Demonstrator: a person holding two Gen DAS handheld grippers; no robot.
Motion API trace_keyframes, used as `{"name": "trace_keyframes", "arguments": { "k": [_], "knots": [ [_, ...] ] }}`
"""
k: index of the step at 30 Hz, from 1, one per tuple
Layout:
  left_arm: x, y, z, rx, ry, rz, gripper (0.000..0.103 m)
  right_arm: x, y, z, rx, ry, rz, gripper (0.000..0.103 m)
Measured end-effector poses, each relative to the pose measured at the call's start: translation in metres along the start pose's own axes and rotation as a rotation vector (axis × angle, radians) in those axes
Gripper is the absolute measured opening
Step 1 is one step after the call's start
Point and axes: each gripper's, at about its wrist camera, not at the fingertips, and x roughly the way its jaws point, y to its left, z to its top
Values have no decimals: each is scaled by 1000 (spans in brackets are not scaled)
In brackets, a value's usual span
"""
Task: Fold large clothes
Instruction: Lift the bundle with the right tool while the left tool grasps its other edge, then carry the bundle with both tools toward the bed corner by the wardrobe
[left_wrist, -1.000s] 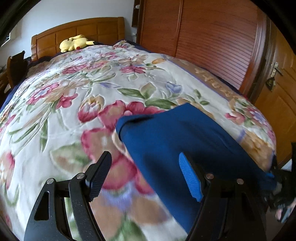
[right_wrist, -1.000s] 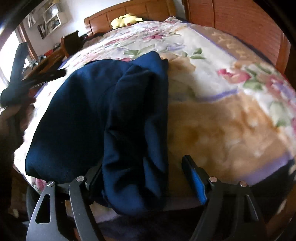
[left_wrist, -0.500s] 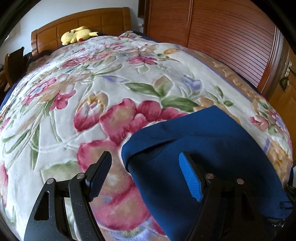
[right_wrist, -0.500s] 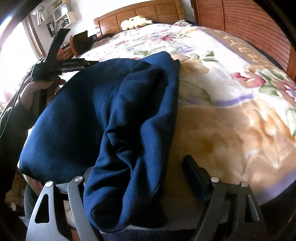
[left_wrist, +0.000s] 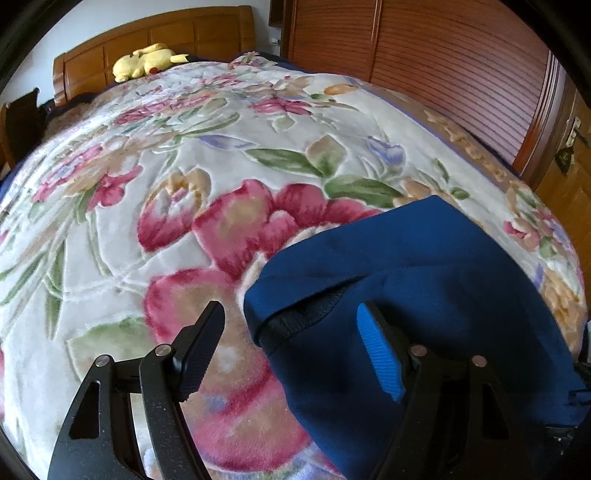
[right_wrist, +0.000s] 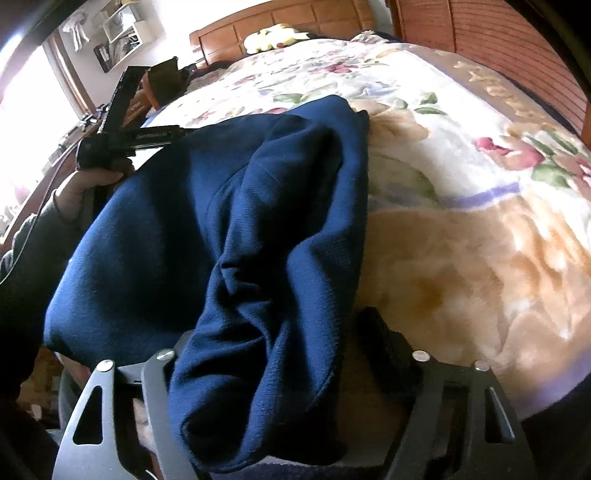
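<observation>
A large navy blue garment (left_wrist: 424, 288) lies folded over on the floral blanket (left_wrist: 184, 184) near the bed's foot. My left gripper (left_wrist: 291, 350) is open, its jaws astride the garment's near corner, where a dark inner hem shows. In the right wrist view the garment (right_wrist: 221, 229) is a bunched mound. My right gripper (right_wrist: 280, 354) is open; a thick fold of the cloth lies between its jaws and covers the left finger tip. The left gripper's body shows there, held in a hand (right_wrist: 92, 181) at the garment's far left edge.
A yellow plush toy (left_wrist: 144, 62) lies by the wooden headboard (left_wrist: 155, 33). Wooden wardrobe doors (left_wrist: 443, 62) run along the bed's right side. A dark chair (right_wrist: 162, 81) and shelves stand to the left of the bed.
My left gripper has moved closer to the garment's corner, which now sits between its jaws. The right wrist view has drawn nearer the bunched fold; both grippers stay open.
</observation>
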Motion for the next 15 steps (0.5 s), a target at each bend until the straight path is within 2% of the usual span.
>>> {"name": "trace_keyframes", "arguments": {
  "k": [1,2,3,5,6,8,15],
  "knots": [
    [1,3,0,-19,12,-40,63,0,-1,0,5,2,23,64],
    [2,4,-1,-33,21,-58,56,-1,-2,0,16,7,65,51],
    [2,5,-1,-41,26,-59,43,-1,-3,0,29,9,87,50],
    [1,6,-1,-33,35,-21,25,-2,-4,-1,26,1,98,43],
    [0,8,-1,-41,39,-29,19,-3,-5,-1,33,-5,109,40],
    [-5,10,1,-51,42,-31,14,-6,-6,-2,41,-29,121,31],
    [-51,-11,19,-7,-51,29,9,-33,-7,1,11,-148,143,23]
  ]
}}
